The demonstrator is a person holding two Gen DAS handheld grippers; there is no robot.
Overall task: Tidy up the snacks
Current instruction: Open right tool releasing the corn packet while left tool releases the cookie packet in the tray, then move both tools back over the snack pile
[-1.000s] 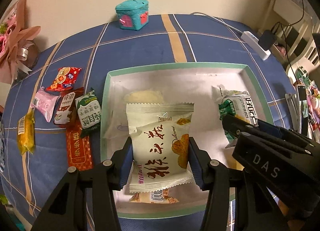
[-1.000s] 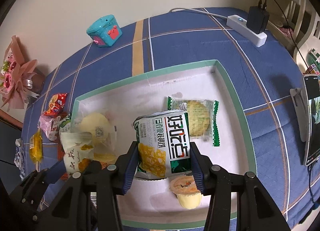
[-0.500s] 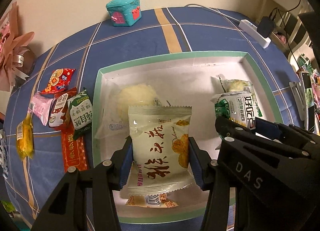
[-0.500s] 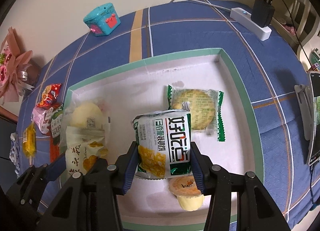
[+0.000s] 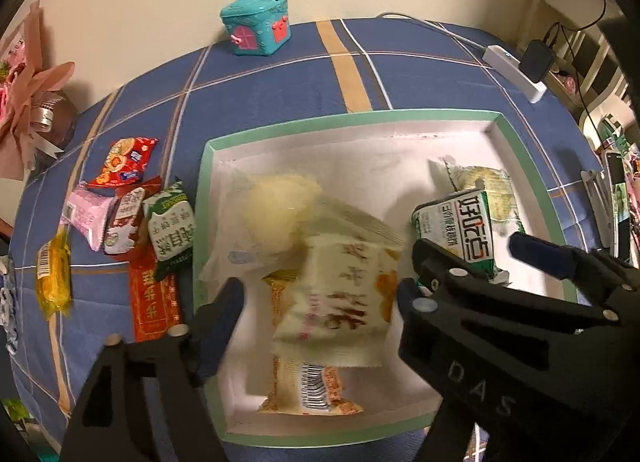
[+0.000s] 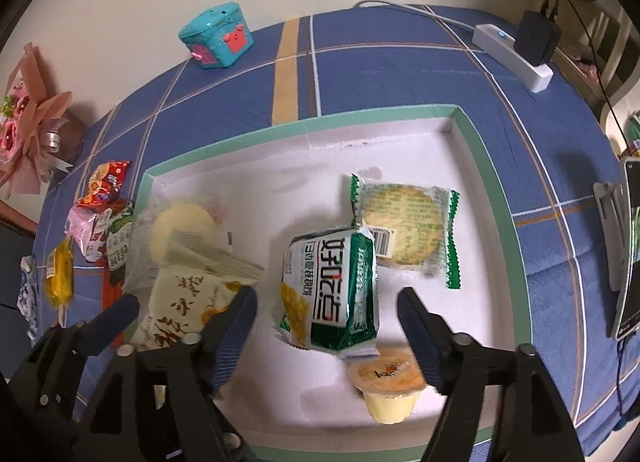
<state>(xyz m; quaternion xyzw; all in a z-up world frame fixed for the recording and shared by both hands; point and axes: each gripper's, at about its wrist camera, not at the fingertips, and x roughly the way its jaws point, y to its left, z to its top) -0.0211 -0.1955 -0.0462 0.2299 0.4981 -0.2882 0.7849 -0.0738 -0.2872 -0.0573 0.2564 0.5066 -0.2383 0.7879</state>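
Both hand-held grippers released their packets into tray (image 6: 486,178).

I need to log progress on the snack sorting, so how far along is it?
Done: the green-rimmed tray holds a round green-wrapped biscuit, a jelly cup and a clear-wrapped bun. In hand: nothing; the left tongs and right tongs are open, with the cream packet and green corn packet between them. Left: the snack pile on the cloth.

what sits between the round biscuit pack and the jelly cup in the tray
In the right wrist view, the green-and-white snack pack lies between the round biscuit pack and the jelly cup.
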